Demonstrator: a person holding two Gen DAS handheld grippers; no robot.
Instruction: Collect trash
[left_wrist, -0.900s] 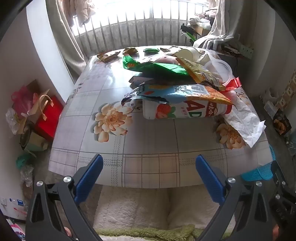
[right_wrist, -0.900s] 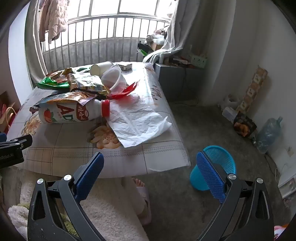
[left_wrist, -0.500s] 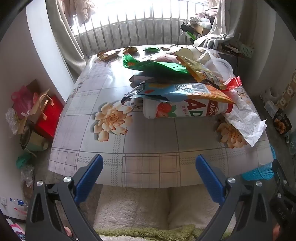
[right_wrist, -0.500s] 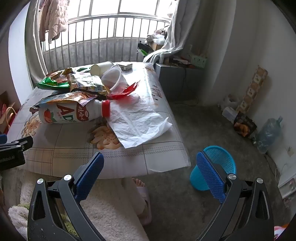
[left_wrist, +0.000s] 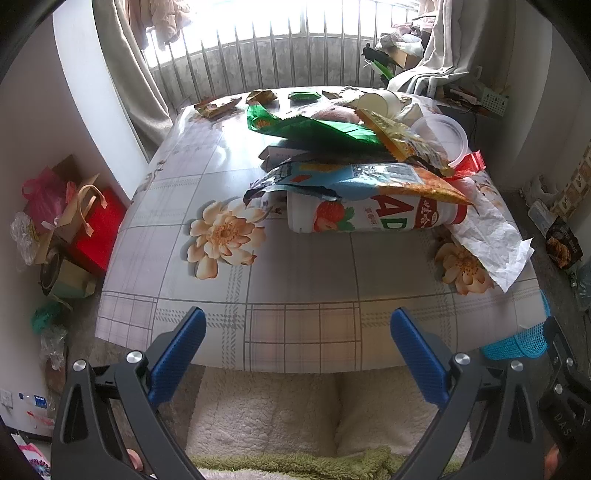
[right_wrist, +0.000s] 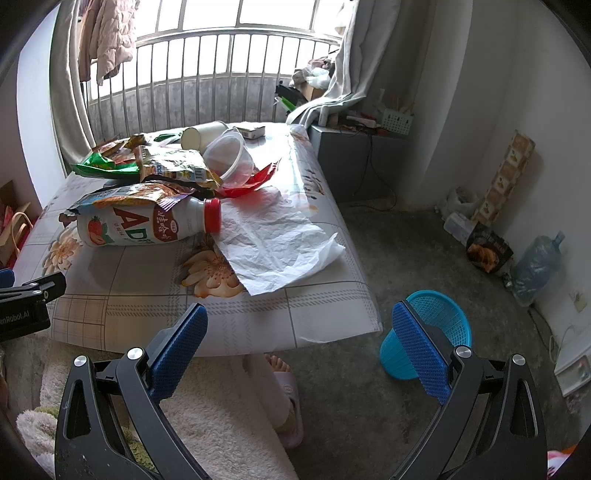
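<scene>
Both the left gripper (left_wrist: 295, 332) and right gripper (right_wrist: 299, 328) hung released, low in frame, short of the littered table (left_wrist: 295, 280); the blue basket (right_wrist: 439, 314) sat lower right.

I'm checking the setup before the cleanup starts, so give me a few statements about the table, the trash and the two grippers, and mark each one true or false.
1. The left gripper and the right gripper are both open and hold nothing. True.
2. The drink bottle stands upright on the table. False: it lies on its side, its red cap toward the white paper.
3. A snack bag lies on top of the bottle. True.
4. The blue basket sits on the table. False: it is on the floor, beside the table.
5. The clear plastic container is at the near edge of the table. False: it lies farther back, in the pile of wrappers.
</scene>
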